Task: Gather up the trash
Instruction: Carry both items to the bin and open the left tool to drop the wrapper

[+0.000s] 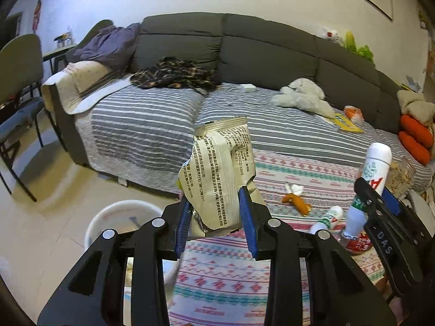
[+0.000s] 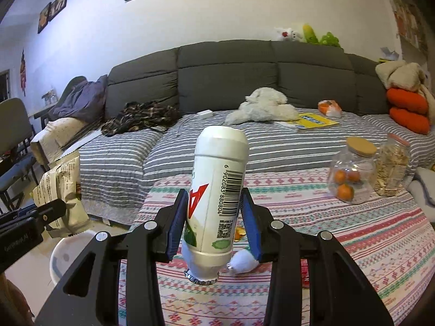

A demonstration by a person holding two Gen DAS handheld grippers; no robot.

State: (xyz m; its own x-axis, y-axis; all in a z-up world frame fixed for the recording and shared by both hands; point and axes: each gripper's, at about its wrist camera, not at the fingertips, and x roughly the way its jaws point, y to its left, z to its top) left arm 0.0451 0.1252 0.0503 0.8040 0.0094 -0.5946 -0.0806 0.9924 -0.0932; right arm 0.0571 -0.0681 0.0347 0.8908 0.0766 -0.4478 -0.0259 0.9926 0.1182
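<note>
My left gripper [image 1: 214, 212] is shut on a crumpled cream snack wrapper [image 1: 220, 174] with black print, held near the table's left edge, beside the white bin [image 1: 122, 214]. My right gripper [image 2: 214, 214] is shut on a white drink bottle [image 2: 217, 190] with a red letter and barcode, held upside down above the table. That bottle and gripper show at the right of the left wrist view [image 1: 372, 179]. On the patterned tablecloth [image 1: 272, 244] lie a banana peel [image 1: 296, 201], a second small white bottle [image 1: 326, 218] and a red wrapper [image 1: 359, 243].
The white bin also shows low at the left of the right wrist view [image 2: 68, 255]. Two jars [image 2: 350, 174] [image 2: 391, 168] stand on the table's right side. Behind is a grey sofa [image 2: 231, 73] with striped cover, clothes, plush toy and book. Chairs [image 1: 19, 87] stand at left.
</note>
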